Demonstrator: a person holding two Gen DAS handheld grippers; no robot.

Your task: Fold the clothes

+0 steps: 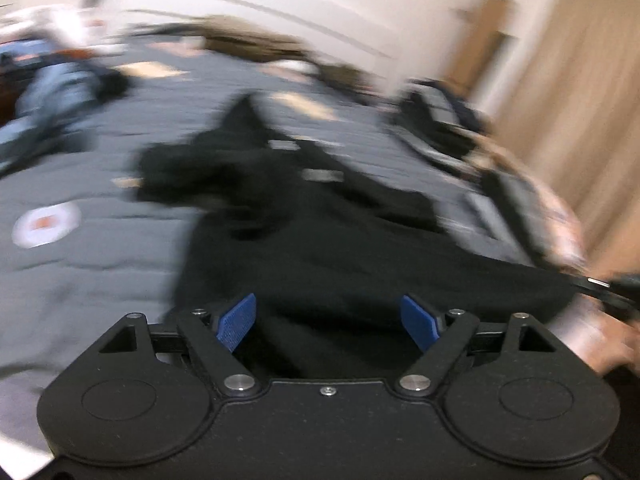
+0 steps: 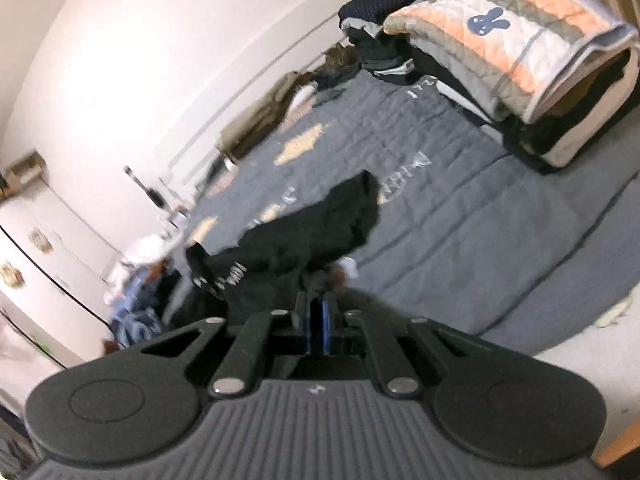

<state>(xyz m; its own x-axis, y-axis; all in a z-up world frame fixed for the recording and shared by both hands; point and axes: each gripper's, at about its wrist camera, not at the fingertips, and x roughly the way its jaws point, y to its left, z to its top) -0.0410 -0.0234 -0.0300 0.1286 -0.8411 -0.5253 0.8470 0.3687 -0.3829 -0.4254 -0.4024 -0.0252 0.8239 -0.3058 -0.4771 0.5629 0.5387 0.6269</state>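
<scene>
A crumpled black garment (image 1: pixel 304 232) lies on the grey quilted bedcover (image 1: pixel 100 272). My left gripper (image 1: pixel 328 314) hovers over its near part, jaws wide, and its blue pads (image 1: pixel 236 322) have nothing between them. The left wrist view is blurred. In it the cloth stretches in a taut strip toward the right edge, where a person's hand (image 1: pixel 596 332) is. In the right wrist view the black garment (image 2: pixel 304 236) rises from the bedcover (image 2: pixel 460 216) up to my right gripper (image 2: pixel 320 300), whose blue pads are pressed together on a fold of it.
A folded quilted blanket with a rabbit patch (image 2: pixel 520 40) sits on dark stacked clothes at the back right. A heap of blue clothes (image 2: pixel 132 316) lies at the left edge of the bed, with more garments (image 2: pixel 280 96) along the white wall.
</scene>
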